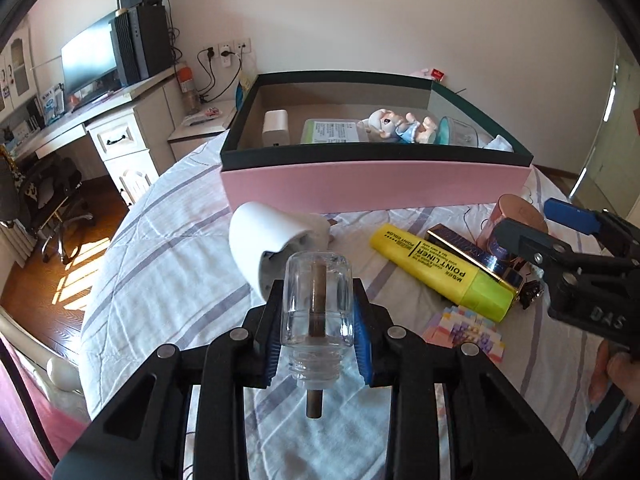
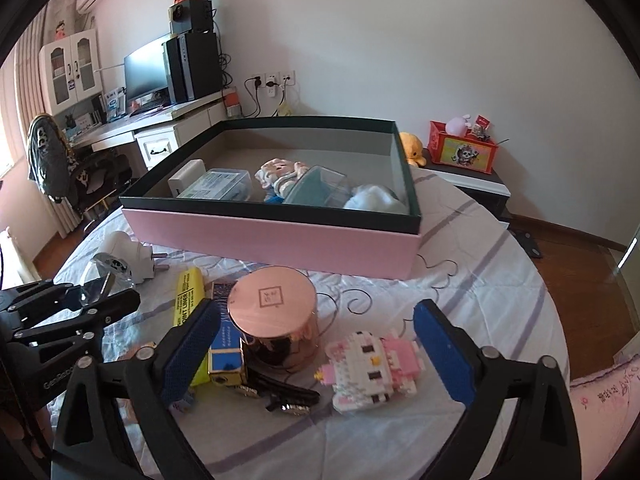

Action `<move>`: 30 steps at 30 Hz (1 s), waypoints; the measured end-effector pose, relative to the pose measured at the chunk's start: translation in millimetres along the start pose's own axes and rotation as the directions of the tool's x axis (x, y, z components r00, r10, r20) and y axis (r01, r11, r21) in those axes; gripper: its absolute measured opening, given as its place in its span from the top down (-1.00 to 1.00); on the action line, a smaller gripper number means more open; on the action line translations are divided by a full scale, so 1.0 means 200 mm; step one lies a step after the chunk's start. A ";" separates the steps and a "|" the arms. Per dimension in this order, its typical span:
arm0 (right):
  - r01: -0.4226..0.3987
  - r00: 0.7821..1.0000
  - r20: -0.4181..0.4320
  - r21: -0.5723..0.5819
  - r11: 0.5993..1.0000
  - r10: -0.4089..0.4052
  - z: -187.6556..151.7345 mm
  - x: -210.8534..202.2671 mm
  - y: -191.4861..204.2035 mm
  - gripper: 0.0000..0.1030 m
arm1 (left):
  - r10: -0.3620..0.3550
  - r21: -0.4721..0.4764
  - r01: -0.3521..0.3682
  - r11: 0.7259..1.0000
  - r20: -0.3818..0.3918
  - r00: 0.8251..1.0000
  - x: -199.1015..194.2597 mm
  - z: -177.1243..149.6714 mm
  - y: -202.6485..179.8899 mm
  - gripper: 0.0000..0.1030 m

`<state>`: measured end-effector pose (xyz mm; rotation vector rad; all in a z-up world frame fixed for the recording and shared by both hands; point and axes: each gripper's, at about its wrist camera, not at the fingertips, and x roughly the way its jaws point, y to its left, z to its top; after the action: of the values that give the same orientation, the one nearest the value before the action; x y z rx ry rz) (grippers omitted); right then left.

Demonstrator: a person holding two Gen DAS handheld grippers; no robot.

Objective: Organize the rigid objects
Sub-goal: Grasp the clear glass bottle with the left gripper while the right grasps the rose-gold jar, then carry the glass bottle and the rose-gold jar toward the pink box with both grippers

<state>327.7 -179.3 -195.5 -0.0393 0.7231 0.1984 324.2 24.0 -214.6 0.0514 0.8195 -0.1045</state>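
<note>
A white plug adapter [image 1: 276,240] is seen lying on its side on the striped bedspread [image 1: 168,264], just beyond the left gripper [image 1: 318,316]. A small clear glass bottle [image 1: 317,300] with a brown stem through its middle is pinched between the blue pads [image 1: 362,344] of that gripper, whose jaws are pressed against the bottle's sides.

Behind, a pink box [image 1: 376,188] with a dark rim is set open on the bed; inside it a white charger block [image 1: 276,127], a clear flat case [image 1: 332,131], a small doll figure [image 1: 394,124] and a teal-lidded tub [image 1: 456,130] are lined up along the near wall.

Further right, a yellow highlighter [image 1: 440,270] is laid beside a navy-and-gold box [image 1: 472,256]. A rose-gold round tin [image 2: 274,316] is framed between the spread jaws of the right gripper [image 2: 316,352], with neither pad touching it. A pink-and-white block figure [image 2: 368,364] is found just right of the tin, also within the open jaws. Dark metal clips [image 2: 280,394] are scattered in front of the tin.
</note>
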 end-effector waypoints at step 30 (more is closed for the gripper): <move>-0.017 0.964 0.263 -0.106 0.994 0.044 -0.01 -0.71 0.29 0.06 | 0.017 0.000 -0.018 1.000 0.334 0.942 -0.85 -0.04 -0.12 0.42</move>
<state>211.6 -146.3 -100.6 -0.0986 0.4461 0.2651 201.2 14.0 -96.5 0.0429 0.4781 -0.0944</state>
